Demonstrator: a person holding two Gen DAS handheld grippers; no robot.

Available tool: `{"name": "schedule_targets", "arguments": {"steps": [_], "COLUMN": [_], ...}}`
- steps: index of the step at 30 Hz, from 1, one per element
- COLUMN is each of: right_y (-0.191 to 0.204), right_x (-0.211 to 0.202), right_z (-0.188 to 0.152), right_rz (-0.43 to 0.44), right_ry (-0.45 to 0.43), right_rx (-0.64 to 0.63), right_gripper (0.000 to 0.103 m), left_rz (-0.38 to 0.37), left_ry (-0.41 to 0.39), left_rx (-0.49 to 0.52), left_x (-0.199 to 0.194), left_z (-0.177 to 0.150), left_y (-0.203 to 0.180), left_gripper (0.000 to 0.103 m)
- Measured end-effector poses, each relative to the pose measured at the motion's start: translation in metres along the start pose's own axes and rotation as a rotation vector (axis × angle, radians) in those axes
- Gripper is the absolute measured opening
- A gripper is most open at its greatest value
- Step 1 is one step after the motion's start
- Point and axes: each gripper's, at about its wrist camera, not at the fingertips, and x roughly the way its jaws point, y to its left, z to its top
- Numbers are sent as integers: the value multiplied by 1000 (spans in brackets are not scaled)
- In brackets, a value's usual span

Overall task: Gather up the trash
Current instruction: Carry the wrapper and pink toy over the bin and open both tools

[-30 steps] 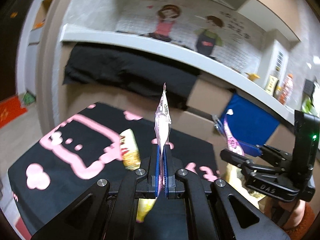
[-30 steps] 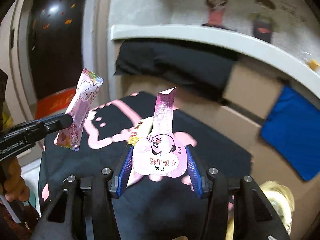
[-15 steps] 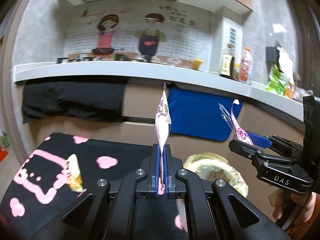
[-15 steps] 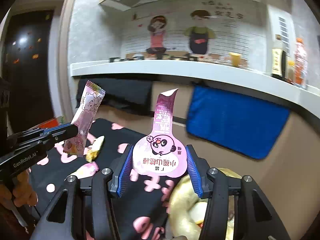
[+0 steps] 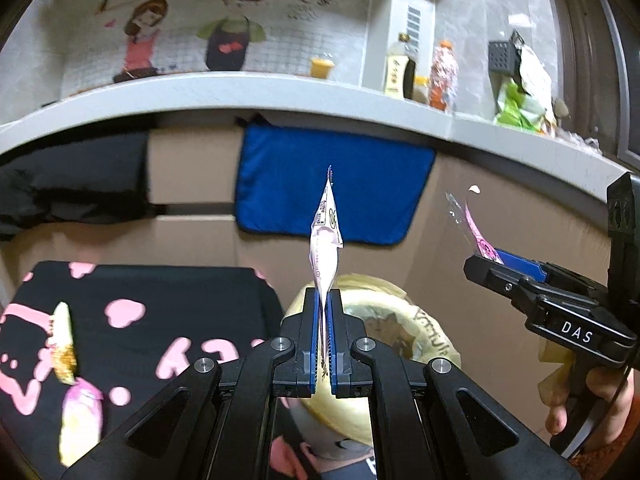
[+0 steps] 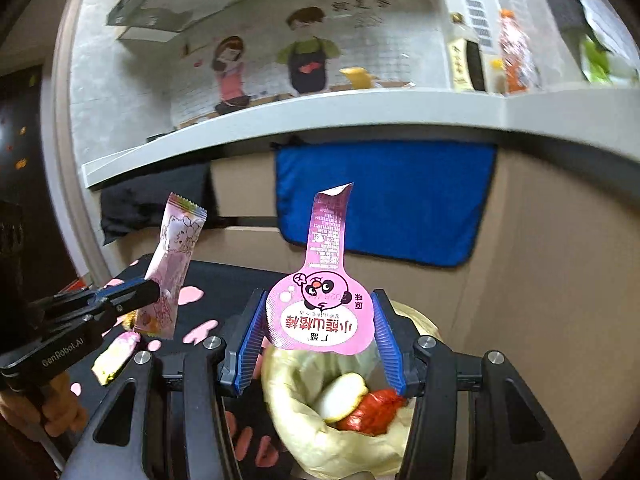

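Observation:
My left gripper (image 5: 325,308) is shut on a pale pink candy wrapper (image 5: 326,242), held edge-on and upright; the wrapper also shows in the right wrist view (image 6: 174,268). My right gripper (image 6: 320,332) is shut on a pink panda-print wrapper (image 6: 322,304) with a long tab, seen in the left wrist view too (image 5: 478,236). Both are held over a yellowish trash bag (image 6: 304,428), whose open mouth holds a white piece (image 6: 342,396) and a red piece (image 6: 370,410). The bag shows below my left gripper as well (image 5: 424,332).
A black table cover with pink shapes (image 5: 152,300) carries a yellow wrapper (image 5: 62,342) and a pink-yellow wrapper (image 5: 80,416). A blue cloth (image 5: 332,188) hangs under the grey counter (image 5: 280,92), which holds bottles (image 5: 442,72).
Both grippers have swung right from over the black table cover to over the trash bag, still holding their wrappers. The bag's contents now show in the right wrist view.

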Motion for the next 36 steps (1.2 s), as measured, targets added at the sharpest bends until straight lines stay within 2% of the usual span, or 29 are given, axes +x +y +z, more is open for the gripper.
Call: {"name": "schedule_targets", "arguments": {"steps": [6, 11, 14, 22, 25, 26, 28, 29, 30, 36], "right_y": [-24, -38, -44, -56, -60, -61, -64, -65, -66, -67], "right_x": [22, 46, 59, 82, 89, 90, 93, 95, 96, 105], "right_z": [-19, -38, -48, -57, -58, -58, -60, -60, -61, -65], "right_rz": [-50, -55, -56, -64, -67, -67, -66, -66, -66, -65], "right_ry": [55, 119, 150, 191, 200, 203, 210, 215, 219, 235], "right_rx": [35, 63, 77, 98, 110, 116, 129, 135, 140, 160], "right_gripper": [48, 48, 48, 48, 48, 48, 48, 48, 48, 51], "left_rz": [-69, -129, -140, -168, -214, -233, -260, -269, -276, -239], "left_ry": [69, 130, 161, 195, 218, 225, 236, 236, 233, 187], "left_rx": [-8, -47, -69, -92, -136, -150, -167, -177, -196, -316], "left_x": [45, 81, 97, 122, 130, 132, 136, 137, 136, 113], "left_z": [-14, -27, -31, -38, -40, -41, -41, -41, -40, -32], "left_y": [-11, -12, -13, -10, -5, -3, 1, 4, 8, 40], "left_gripper": [4, 4, 4, 4, 6, 8, 24, 40, 44, 46]}}
